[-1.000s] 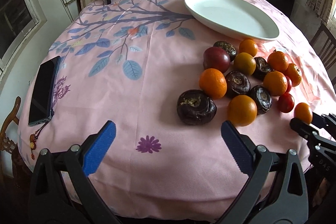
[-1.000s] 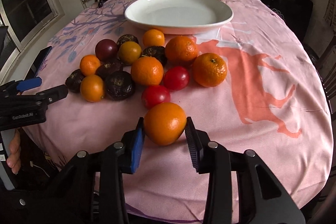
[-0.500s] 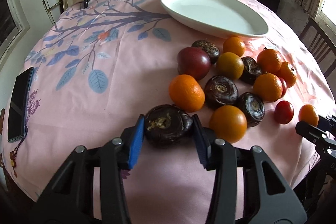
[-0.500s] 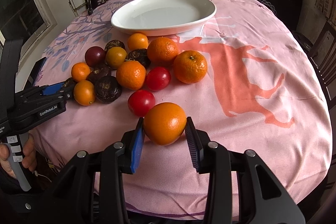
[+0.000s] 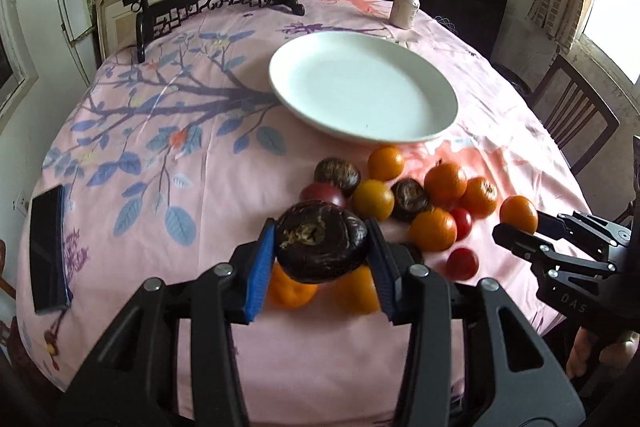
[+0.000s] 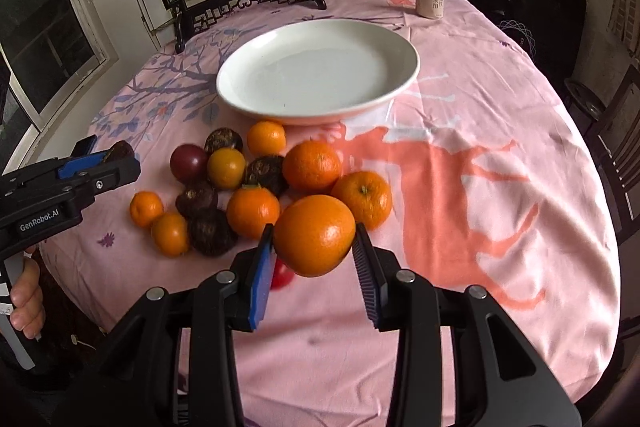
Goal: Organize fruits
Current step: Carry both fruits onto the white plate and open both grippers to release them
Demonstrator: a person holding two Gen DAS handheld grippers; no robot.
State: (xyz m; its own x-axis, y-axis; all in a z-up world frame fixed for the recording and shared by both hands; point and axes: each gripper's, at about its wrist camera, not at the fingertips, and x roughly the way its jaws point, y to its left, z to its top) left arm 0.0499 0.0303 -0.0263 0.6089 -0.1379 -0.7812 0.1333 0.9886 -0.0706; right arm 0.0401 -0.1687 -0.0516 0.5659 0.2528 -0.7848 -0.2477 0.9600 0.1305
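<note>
Left wrist view: the left tool [image 5: 322, 247] clenches a dark wrinkled fruit [image 5: 321, 246], now lifted off the pink tabletop [image 5: 208, 187] it rested on half a second ago; two oranges beneath are partly hidden. Only here a black phone [image 5: 47, 247] shows.

Right wrist view: the right tool [image 6: 314, 245] grips an orange [image 6: 315, 235], raised higher than before, short of the white plate [image 6: 318, 69]; a red fruit [image 6: 282, 275] is mostly hidden behind it

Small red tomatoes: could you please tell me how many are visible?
2: one small round red tomato beside an orange citrus fruit, another alone nearer the edge; more may be hidden.
</note>
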